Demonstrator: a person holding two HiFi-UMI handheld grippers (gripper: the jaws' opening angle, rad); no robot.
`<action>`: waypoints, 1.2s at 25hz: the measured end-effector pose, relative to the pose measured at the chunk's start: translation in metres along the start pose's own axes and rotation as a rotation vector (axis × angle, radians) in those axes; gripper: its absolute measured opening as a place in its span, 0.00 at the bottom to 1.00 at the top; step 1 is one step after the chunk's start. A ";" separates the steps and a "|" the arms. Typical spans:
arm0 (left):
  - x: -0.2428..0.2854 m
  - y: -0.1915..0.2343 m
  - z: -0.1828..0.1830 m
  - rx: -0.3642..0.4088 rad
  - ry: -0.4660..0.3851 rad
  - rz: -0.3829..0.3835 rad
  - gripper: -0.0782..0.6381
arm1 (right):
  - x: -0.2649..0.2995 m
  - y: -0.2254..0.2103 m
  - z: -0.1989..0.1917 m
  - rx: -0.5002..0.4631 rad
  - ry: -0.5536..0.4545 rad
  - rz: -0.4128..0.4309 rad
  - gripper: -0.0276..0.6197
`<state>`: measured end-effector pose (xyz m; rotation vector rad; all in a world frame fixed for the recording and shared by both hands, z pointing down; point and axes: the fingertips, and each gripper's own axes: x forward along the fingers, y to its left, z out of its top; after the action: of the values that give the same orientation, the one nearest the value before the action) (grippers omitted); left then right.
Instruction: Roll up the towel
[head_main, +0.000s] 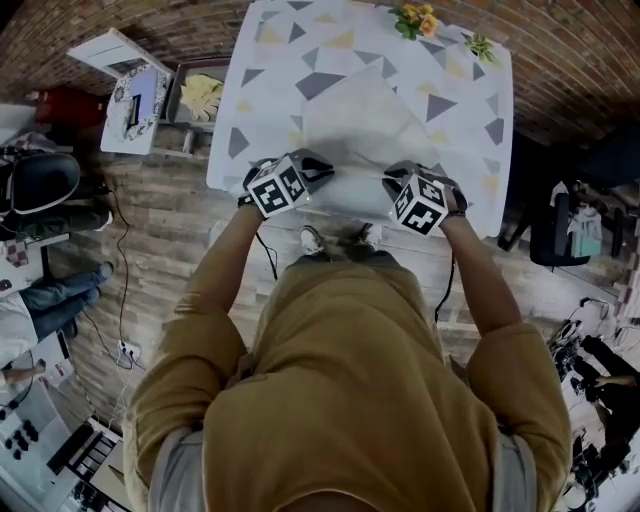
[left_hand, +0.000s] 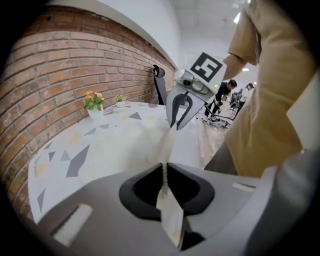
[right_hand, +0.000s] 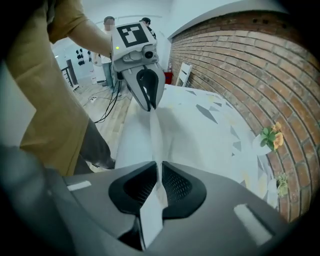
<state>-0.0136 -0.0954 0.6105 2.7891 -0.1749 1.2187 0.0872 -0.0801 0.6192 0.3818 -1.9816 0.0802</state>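
Observation:
A white towel (head_main: 362, 118) lies flat on the table (head_main: 268, 62), which wears a cloth printed with grey and yellow triangles. My left gripper (head_main: 322, 173) is shut on the towel's near edge at its left corner. My right gripper (head_main: 395, 176) is shut on the same edge at its right corner. In the left gripper view the cloth (left_hand: 150, 142) is pinched thin between the jaws of the left gripper (left_hand: 164, 169) and runs taut to the right gripper (left_hand: 175, 125). The right gripper view shows the same: the towel (right_hand: 167, 131) is clamped in the right gripper (right_hand: 159, 169) and stretches to the left gripper (right_hand: 149, 106).
A small pot of orange flowers (head_main: 417, 18) and a second little plant (head_main: 481, 45) stand at the table's far edge by the brick wall. A low shelf with papers (head_main: 135, 100) sits left of the table, an office chair (head_main: 40, 185) further left, and people stand around the room.

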 end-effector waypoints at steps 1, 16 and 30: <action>-0.001 0.003 0.002 -0.029 -0.011 -0.019 0.23 | -0.001 -0.005 0.001 0.022 -0.004 0.014 0.10; 0.016 0.067 -0.003 -0.366 0.049 -0.248 0.23 | 0.015 -0.074 0.003 0.256 0.022 0.216 0.10; 0.035 0.102 -0.015 -0.107 0.112 0.141 0.34 | 0.040 -0.107 -0.022 0.287 0.008 -0.084 0.27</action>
<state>-0.0151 -0.1963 0.6501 2.6473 -0.4208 1.3493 0.1233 -0.1856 0.6528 0.6481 -1.9473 0.3151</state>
